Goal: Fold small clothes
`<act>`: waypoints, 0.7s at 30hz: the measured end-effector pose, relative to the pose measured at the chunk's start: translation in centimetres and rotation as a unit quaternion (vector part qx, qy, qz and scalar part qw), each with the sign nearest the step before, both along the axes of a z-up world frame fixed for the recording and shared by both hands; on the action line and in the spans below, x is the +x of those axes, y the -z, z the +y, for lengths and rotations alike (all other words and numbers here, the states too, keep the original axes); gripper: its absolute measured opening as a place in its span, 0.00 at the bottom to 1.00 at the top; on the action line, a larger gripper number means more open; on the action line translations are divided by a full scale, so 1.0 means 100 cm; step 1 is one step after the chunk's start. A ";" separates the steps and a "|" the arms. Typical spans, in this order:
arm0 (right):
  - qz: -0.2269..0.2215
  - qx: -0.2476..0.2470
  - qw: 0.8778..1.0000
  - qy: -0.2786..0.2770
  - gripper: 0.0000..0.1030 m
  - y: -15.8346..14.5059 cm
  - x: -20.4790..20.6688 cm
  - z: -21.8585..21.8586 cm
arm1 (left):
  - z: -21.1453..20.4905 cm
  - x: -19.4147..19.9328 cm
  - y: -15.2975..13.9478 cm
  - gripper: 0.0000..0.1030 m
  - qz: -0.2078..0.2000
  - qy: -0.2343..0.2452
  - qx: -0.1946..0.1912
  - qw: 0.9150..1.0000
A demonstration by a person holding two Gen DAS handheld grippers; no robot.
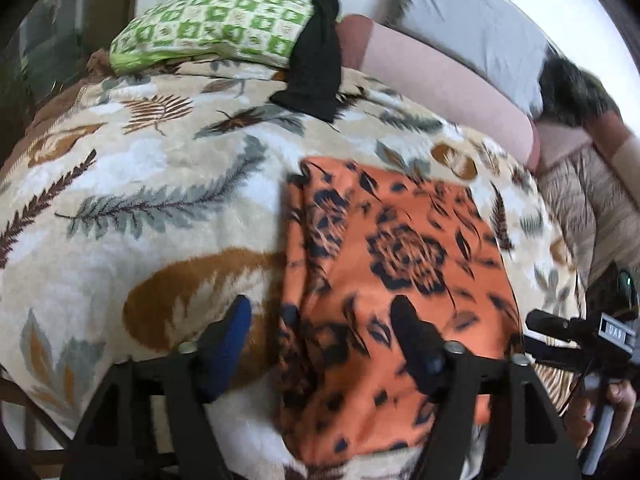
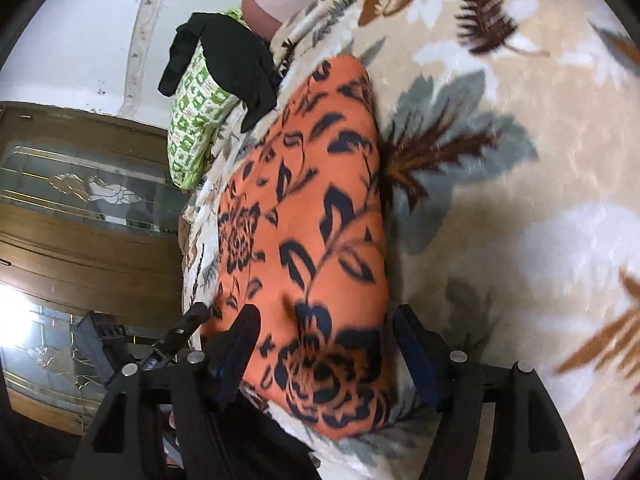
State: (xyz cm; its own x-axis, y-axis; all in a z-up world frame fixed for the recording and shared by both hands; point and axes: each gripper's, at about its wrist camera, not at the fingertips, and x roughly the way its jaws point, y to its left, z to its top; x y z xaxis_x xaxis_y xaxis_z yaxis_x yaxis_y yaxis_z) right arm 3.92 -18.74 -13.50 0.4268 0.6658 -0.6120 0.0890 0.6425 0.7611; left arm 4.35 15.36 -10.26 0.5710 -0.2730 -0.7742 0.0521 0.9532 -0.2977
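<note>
Because the orange floral garment (image 1: 396,256) lies on a soft, plush leaf-print blanket (image 1: 132,184), the likeliest slip from here is a finger catching the blanket pile along with the cloth, so that a lift drags both and spoils the fold. A second risk, as I judge it, is pinching only the top layer at the left edge, where the fabric looks doubled and rippled; the layers would then slide apart. Both views are smeared by motion, so a hasty closing could also miss the hem altogether.

The left gripper (image 1: 320,320) is spread wide and holds nothing: its left finger sits over bare blanket, its right finger over the garment, so the garment's left edge runs between them. The right gripper (image 2: 324,332) is likewise wide and empty, straddling the near end of the same garment (image 2: 304,208), one finger by each side edge. Whether any fingertip touches the cloth I cannot tell.

Farther off, a black garment (image 1: 316,52) drapes over a green patterned pillow (image 1: 212,28), well apart from both tools
</note>
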 end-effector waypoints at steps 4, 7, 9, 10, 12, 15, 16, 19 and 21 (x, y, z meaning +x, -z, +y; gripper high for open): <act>-0.006 0.004 1.000 -0.002 0.71 0.006 0.031 0.003 | 0.001 0.036 0.042 0.73 0.072 0.003 -0.029 0.997; 0.016 0.015 1.000 -0.019 0.71 0.028 0.045 0.008 | 0.000 0.043 0.049 0.46 0.069 0.028 -0.057 0.996; 0.004 0.000 0.999 -0.052 0.50 0.029 0.052 0.020 | -0.004 0.043 0.042 0.24 0.067 0.047 -0.059 0.995; 0.001 -0.008 0.998 -0.056 0.45 0.027 0.052 0.023 | -0.010 0.042 0.038 0.23 0.057 0.059 -0.041 0.996; -0.012 -0.025 0.998 -0.065 0.38 0.015 0.054 0.024 | -0.019 0.041 0.032 0.22 0.049 0.064 -0.018 0.997; -0.034 -0.035 0.996 -0.069 0.36 -0.005 0.055 0.019 | -0.034 0.041 0.013 0.19 0.027 0.072 -0.030 0.997; -0.044 -0.036 0.996 -0.065 0.36 -0.013 0.056 0.013 | -0.040 0.042 0.004 0.19 0.014 0.075 -0.033 0.997; -0.078 -0.046 0.994 -0.059 0.36 -0.043 0.062 -0.011 | -0.067 0.051 -0.025 0.19 -0.032 0.088 -0.038 0.995; -0.104 -0.060 0.991 -0.053 0.36 -0.064 0.069 -0.031 | -0.095 0.065 -0.042 0.19 -0.061 0.097 -0.038 0.993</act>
